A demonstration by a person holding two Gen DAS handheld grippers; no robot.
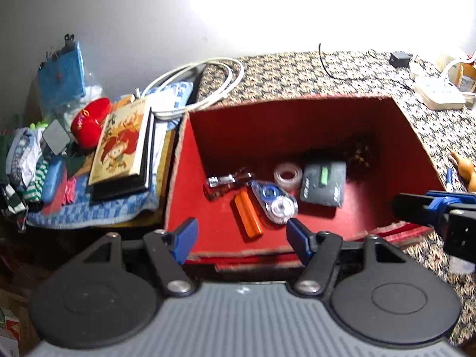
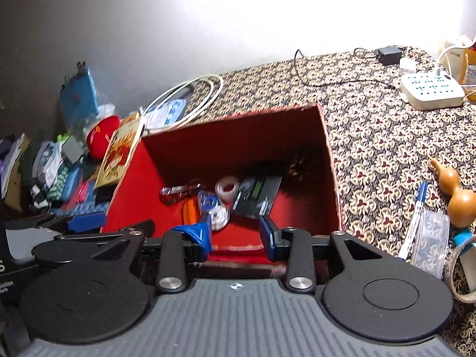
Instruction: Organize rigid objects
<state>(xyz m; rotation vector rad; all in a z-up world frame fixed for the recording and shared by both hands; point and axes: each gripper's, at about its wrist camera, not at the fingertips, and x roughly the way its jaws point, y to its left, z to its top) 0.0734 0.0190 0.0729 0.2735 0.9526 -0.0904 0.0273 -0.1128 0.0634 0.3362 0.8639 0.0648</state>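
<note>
A red open box (image 1: pixel 267 125) (image 2: pixel 232 136) stands on the patterned cloth. Inside lie an orange bar (image 1: pixel 248 218), a correction tape dispenser (image 1: pixel 275 200), a clear tape roll (image 1: pixel 288 175), a dark packet with a green label (image 1: pixel 324 184) and a shiny metal clip (image 1: pixel 227 180). My left gripper (image 1: pixel 241 236) is open and empty above the box's near edge. My right gripper (image 2: pixel 235 233) is open and empty over the same edge; it shows at the right in the left wrist view (image 1: pixel 428 208). A pen (image 2: pixel 415 217), a wooden gourd (image 2: pixel 456 193), a clear case (image 2: pixel 431 242) and a tape ring (image 2: pixel 464 270) lie right of the box.
Left of the box sit a book (image 1: pixel 122 145), a red round object (image 1: pixel 89 122), a blue pouch (image 1: pixel 64 71), a white cable coil (image 1: pixel 196 89) and mixed clutter on a blue checked towel (image 1: pixel 89 211). A white power strip (image 2: pixel 431 89) and a black adapter (image 2: pixel 388 55) are at the far right.
</note>
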